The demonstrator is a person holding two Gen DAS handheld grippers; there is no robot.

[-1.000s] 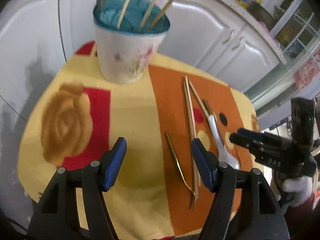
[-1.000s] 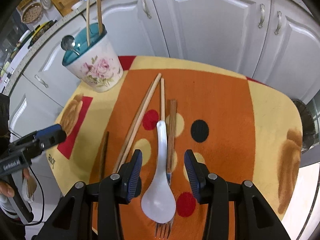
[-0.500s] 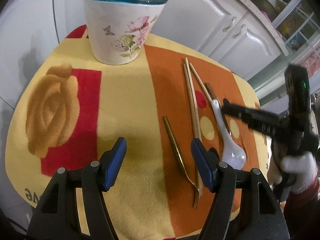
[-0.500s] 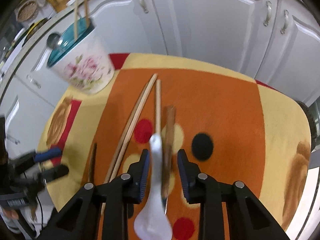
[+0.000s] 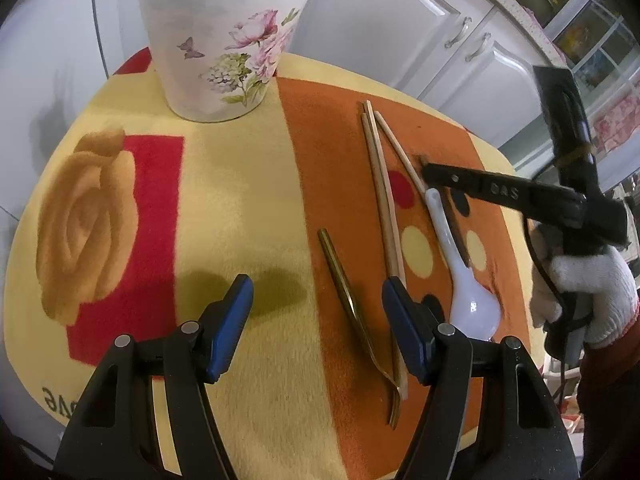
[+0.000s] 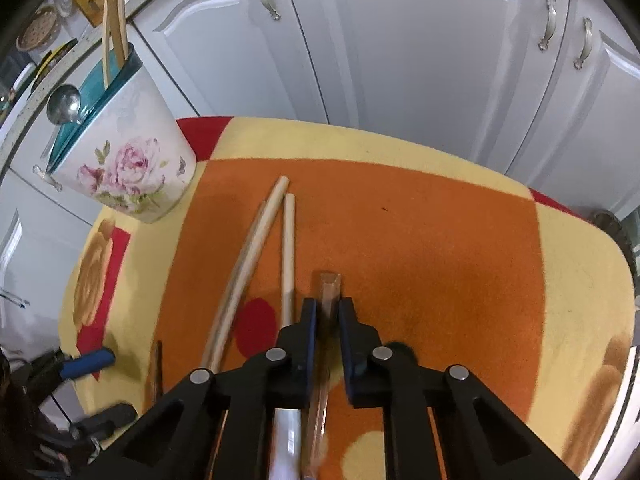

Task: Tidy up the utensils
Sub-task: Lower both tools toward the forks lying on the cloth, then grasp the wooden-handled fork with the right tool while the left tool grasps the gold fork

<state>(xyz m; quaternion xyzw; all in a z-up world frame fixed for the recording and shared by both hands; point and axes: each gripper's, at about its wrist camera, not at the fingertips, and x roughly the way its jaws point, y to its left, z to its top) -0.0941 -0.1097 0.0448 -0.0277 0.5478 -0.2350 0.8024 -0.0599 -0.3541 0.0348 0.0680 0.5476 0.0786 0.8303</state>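
My right gripper (image 6: pixel 327 314) covered lower length of brown handle (image 6: pixel 329 286); contact unclear. White spoon (image 6: pixel 285 436) blurred, cut by bottom edge. Chopsticks in holder (image 5: pixel 224 36) cropped at top.

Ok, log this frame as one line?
left gripper: open, hovering above mat | right gripper: closing around brown handle | spoon, chopsticks: on mat | holder: upright

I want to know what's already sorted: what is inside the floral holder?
The floral holder holds a metal spoon and wooden chopsticks; its wall hides their lower ends.
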